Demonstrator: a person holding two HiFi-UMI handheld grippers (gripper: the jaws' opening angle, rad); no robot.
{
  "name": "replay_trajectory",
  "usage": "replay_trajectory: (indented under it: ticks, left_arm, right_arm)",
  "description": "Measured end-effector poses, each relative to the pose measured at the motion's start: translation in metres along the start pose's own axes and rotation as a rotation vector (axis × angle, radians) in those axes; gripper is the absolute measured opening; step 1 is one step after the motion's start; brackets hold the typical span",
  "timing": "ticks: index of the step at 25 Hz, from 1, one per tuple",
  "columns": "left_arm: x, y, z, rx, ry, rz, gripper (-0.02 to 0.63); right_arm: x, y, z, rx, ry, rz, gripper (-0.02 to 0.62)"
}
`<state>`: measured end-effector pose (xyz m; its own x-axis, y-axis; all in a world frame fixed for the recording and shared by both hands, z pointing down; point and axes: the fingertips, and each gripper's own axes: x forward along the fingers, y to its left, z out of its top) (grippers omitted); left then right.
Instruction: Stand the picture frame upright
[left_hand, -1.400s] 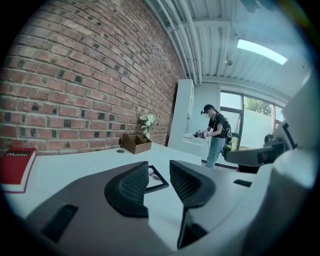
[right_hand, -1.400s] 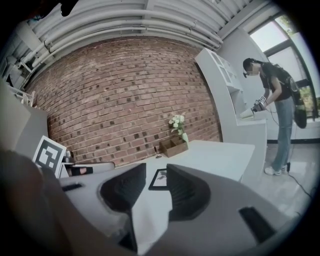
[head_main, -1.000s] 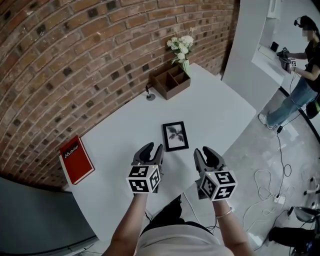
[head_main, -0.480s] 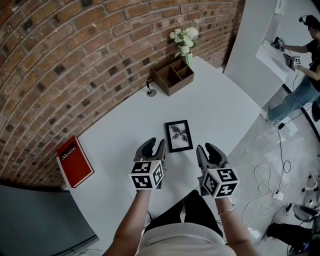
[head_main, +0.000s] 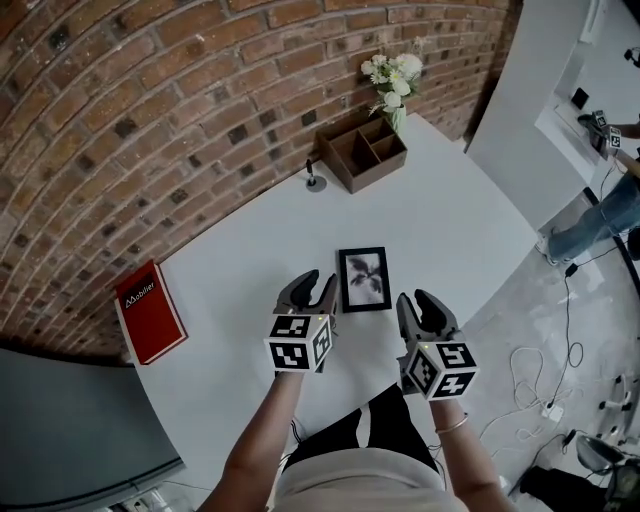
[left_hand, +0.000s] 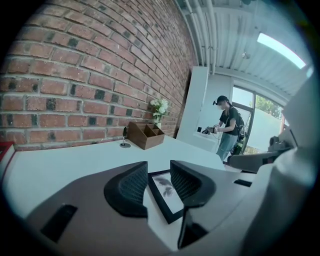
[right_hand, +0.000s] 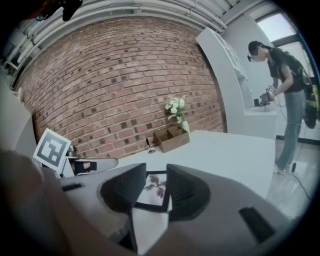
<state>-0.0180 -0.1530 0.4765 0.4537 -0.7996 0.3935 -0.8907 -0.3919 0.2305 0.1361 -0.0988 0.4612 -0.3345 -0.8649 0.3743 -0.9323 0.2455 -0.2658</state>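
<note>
- We see the picture frame (head_main: 364, 279) lying flat and face up on the white desk (head_main: 455, 225), near the front edge and between our two grippers.
- The left gripper (head_main: 312, 291) hovers just beside the frame's near left corner. Its jaws are parted with nothing between the pads, and the frame shows through the gap beyond them.
- The right gripper (head_main: 419, 306) sits near the near right corner, also a little short of it. Its jaws stand wide and empty.
- The main risk, as we judge it, is the frame lying flush on a smooth desk. A jaw pushed at its edge may skid it away towards the brick wall rather than get under it.
- If only one gripper bites, or bites at a corner, the frame may twist in the grip and drop back flat, perhaps onto its glass.
- We cannot see the back, so we cannot tell if a prop leg is there or folded out. Without one, the frame would likely fall over once released.
- Both grippers converge on a narrow object, so they may knock each other or pinch unevenly.
- The wooden organiser (head_main: 362, 152) and red book (head_main: 150, 312) lie well apart, so we expect no trouble from them.
</note>
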Motion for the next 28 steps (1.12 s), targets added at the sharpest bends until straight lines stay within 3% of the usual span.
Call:
replay_trajectory:
  ticks: [10, 28]
  left_arm:
    - [0.039, -0.001, 0.002, 0.021, 0.047, 0.056, 0.133]
    - [0.102, 0.019, -0.063, -0.033, 0.296, 0.120, 0.115]
  right_arm:
    - [0.020, -0.014, 0.000, -0.003, 0.050, 0.078, 0.112]
    - [0.043, -0.041, -0.005, 0.016, 0.105, 0.103, 0.112]
